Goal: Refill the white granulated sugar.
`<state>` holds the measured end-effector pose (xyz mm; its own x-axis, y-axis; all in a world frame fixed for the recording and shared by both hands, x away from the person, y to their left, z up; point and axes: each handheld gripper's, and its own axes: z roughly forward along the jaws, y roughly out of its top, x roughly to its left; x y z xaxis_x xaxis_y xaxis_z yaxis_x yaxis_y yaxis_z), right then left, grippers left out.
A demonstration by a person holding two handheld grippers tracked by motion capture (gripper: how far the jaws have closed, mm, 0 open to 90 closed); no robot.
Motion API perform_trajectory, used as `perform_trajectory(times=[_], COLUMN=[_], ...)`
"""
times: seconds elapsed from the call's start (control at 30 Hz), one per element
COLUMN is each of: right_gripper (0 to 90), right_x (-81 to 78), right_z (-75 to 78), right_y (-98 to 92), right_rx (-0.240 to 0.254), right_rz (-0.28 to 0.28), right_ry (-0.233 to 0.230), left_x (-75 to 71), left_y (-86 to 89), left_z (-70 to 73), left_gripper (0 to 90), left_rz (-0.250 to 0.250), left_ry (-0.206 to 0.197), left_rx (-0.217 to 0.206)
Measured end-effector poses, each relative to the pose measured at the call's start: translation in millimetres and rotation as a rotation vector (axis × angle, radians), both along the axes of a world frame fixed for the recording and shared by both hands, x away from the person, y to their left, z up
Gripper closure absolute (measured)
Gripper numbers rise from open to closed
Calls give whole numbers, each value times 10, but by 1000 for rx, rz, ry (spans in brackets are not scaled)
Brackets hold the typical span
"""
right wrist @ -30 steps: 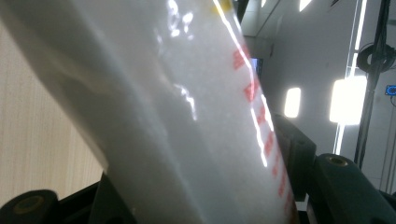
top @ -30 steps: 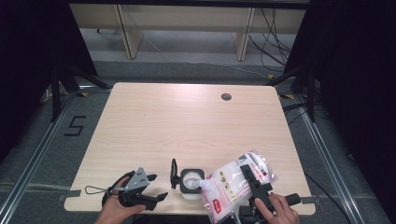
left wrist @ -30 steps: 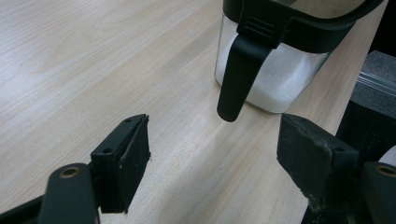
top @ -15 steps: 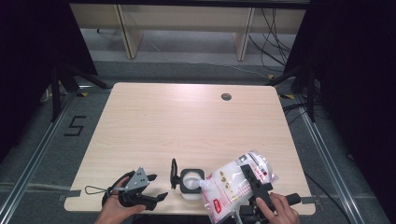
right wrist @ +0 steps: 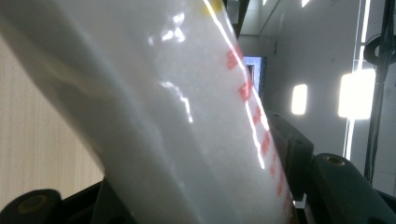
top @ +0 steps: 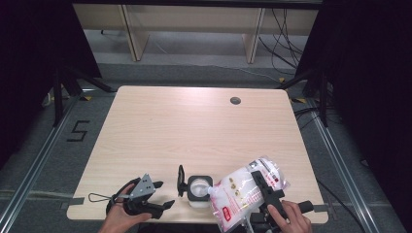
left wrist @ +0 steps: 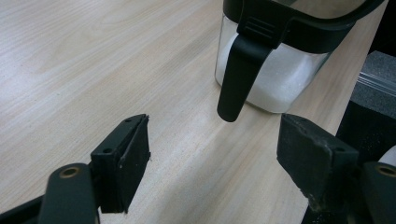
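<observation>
At six o'clock on the table [top: 160, 126], along its near edge, three items sit in a row. Item one, at about seven o'clock: left gripper [top: 163, 206], held in the person's left hand [top: 121, 218], lying low on the tabletop with its grey three-cornered plate on top and a thin cable loop trailing off toward nine o'clock; its jaws stand released, wide apart with nothing between them, pointing toward three o'clock at the jar. Item two, at six o'clock: clear jar [top: 198, 190] with a black rim, part-filled with white granules, its black hinged lid [top: 181, 180] standing upright on the nine o'clock side; in the left gripper view the jar [left wrist: 275, 70] sits just beyond the open jaws, a black lid tab hanging down its front. Item three, at about five o'clock: right gripper [top: 265, 187], held in the right hand [top: 289, 221], jaws clenched on a clear plastic bag [top: 243, 191] of white granules with red print. The bag is tilted, its lower corner meeting the jar's mouth. Seen from the right gripper view, the bag [right wrist: 177, 121] stands between the two jaws. Farther off, at one o'clock near the far edge, a round dark cable hole [top: 235, 101].
</observation>
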<state>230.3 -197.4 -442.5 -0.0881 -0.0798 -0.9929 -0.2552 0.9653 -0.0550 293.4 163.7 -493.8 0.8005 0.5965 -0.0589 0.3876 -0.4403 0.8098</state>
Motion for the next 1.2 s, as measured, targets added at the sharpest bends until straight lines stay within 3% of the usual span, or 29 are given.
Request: perform_trajectory(times=[0.1,0.13,0.77,1.0,1.03,1.07,1.13,1.2], right_gripper=[502,502,504,504,504,504,504,504], right_x=[4,3,9,15,5,6,16,11], right_z=[2,3,14,16,-11,-11,33,17], right_y=[2,2,1,-3,-12,-11,2,-2], right_rx=[0,-3,-13,-3,38,38,-24,1], right_rz=[2,3,8,18,-2,-4,23,14], right_ry=[0,-2,-8,-10,4,4,-16,-8], left_x=[-1,6,0,-1,3,0,2,1], left_y=[-2,6,0,-3,1,0,0,-1], left_z=[-2,2,1,2,3,0,0,-2], left_gripper=[250,249,250,250,249,250,249,250], left_rz=[3,-6,-5,-4,-4,3,-3,2], left_ry=[1,-7,2,2,1,1,-4,1], left_rx=[-2,15,-5,-6,0,1,2,-1])
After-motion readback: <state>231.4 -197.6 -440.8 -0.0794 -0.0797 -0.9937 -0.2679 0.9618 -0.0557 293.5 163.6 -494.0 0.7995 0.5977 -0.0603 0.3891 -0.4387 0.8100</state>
